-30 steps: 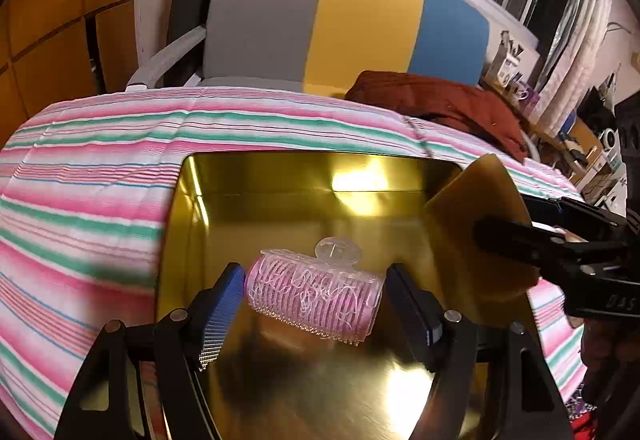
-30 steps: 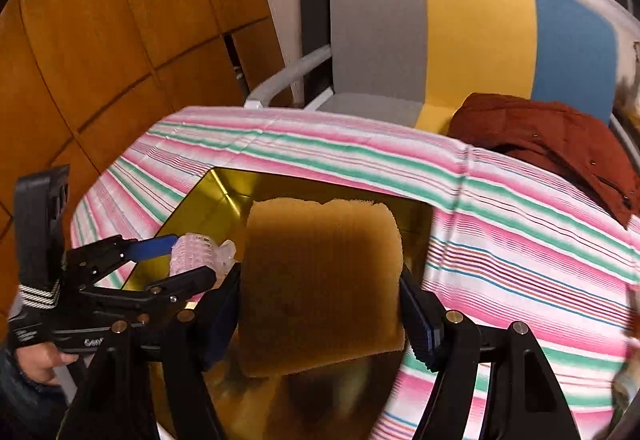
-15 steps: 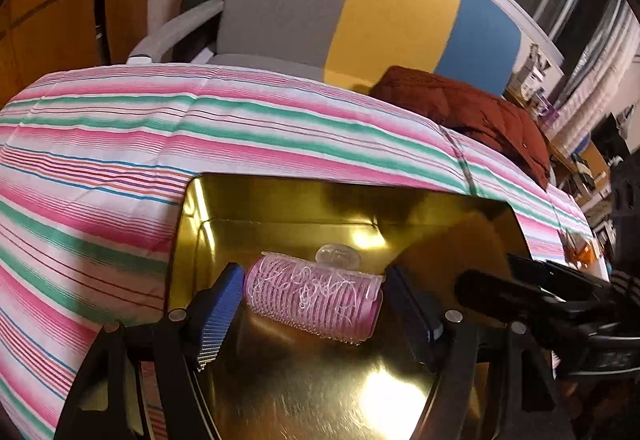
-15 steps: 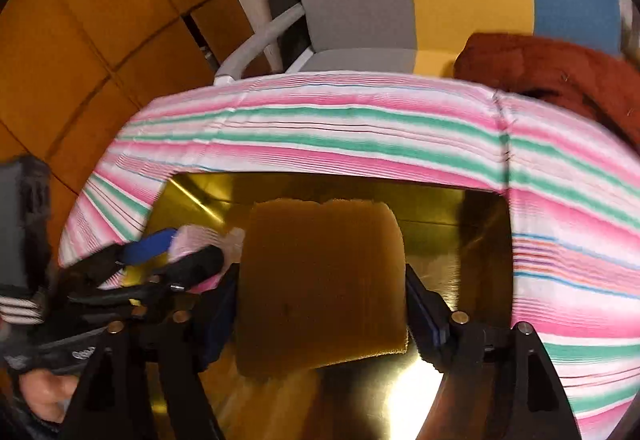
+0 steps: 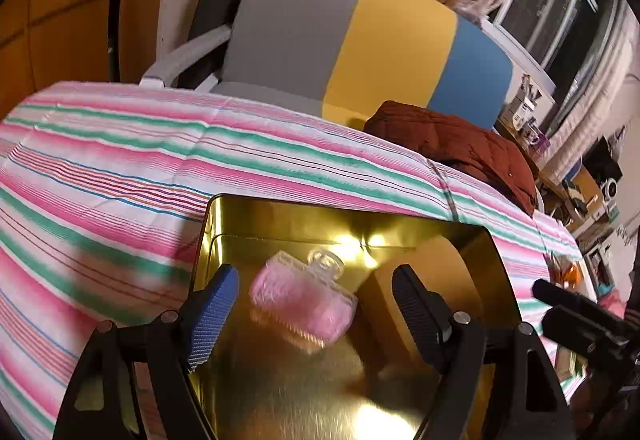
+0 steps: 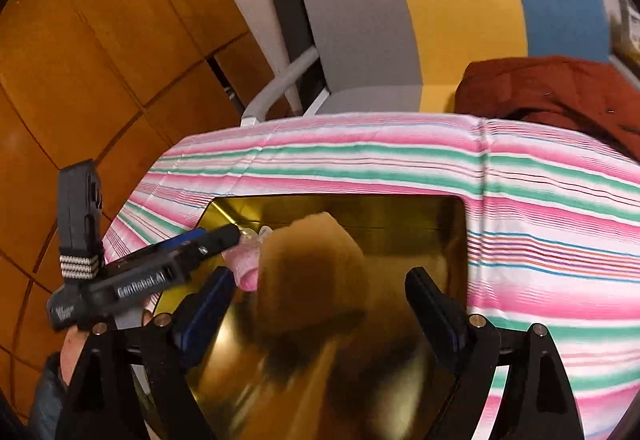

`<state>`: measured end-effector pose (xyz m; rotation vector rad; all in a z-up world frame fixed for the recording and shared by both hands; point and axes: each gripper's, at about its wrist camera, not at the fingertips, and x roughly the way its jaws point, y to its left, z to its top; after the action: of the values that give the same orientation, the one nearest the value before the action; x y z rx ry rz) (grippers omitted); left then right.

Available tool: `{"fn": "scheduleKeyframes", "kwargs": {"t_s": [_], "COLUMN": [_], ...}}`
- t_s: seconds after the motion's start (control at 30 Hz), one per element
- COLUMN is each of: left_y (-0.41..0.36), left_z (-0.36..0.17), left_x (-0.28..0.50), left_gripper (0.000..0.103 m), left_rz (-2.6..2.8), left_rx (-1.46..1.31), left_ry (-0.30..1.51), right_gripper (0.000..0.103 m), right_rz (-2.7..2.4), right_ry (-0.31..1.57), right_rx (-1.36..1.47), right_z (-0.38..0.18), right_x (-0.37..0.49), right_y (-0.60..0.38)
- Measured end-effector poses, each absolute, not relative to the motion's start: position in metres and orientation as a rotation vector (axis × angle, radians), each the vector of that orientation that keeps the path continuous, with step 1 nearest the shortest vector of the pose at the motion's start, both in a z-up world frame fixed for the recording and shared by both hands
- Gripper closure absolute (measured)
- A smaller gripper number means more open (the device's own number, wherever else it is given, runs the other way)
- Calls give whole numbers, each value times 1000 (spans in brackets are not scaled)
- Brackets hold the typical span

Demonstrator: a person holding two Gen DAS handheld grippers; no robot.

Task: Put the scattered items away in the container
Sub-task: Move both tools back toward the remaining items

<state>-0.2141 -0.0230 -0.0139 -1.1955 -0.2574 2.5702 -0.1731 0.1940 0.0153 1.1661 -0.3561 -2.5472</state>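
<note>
A gold tin (image 5: 208, 240) lies on the striped cloth. Over its floor my left gripper (image 5: 313, 272) is opening. The pink hair roller (image 5: 300, 304) with its clear clip lies blurred between the pads, and neither pad touches it. In the right wrist view my right gripper (image 6: 320, 276) is also opening. The tan sponge (image 6: 312, 272) is tilted and blurred between its pads, with gaps on both sides, over the tin (image 6: 456, 240). The left gripper (image 6: 228, 234) reaches in from the left beside the roller (image 6: 244, 264). The sponge (image 5: 424, 280) and right gripper (image 5: 544, 288) also appear in the left wrist view.
The pink, green and white striped cloth (image 5: 120, 167) covers the table around the tin. Behind it stands a grey, yellow and blue chair (image 5: 360, 31) with a dark red jacket (image 5: 460, 143) on it. Wooden panels (image 6: 100, 39) fill the left.
Both pairs of jaws have widened. The roller, snug between the left pads before, now lies loose and tilted. The sponge has left the right pads and tipped down into the tin.
</note>
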Motion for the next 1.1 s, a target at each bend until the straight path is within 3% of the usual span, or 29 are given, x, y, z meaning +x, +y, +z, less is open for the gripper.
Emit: {"fn": "scheduleKeyframes", "kwargs": {"t_s": [0.3,0.53,0.67,0.87,1.1], "left_y": [42,119,173,246,301], "left_z": [25,33,25,-4,-31], "left_x": [-123,-62,-29,6,21], "left_gripper": [22,21,21,21,22], "left_rz": [2463,2219,2117,2002,1977], "left_rx": [-956,-886,-853,-876,-923], "left_ry": [-57,-2,104,249,333], "right_gripper": [9,9,9,9,1], "right_rz": [-2740,-2920,-3098,-3248,-3318], "right_ry": [-297,-367,-357,-520,-671], "right_rx": [1072,1083,1031,972,860], "right_z": [23,8,10,18,28], "right_x": [-83,-1,54,118,155], "right_y": [242,314,362,434,474]}}
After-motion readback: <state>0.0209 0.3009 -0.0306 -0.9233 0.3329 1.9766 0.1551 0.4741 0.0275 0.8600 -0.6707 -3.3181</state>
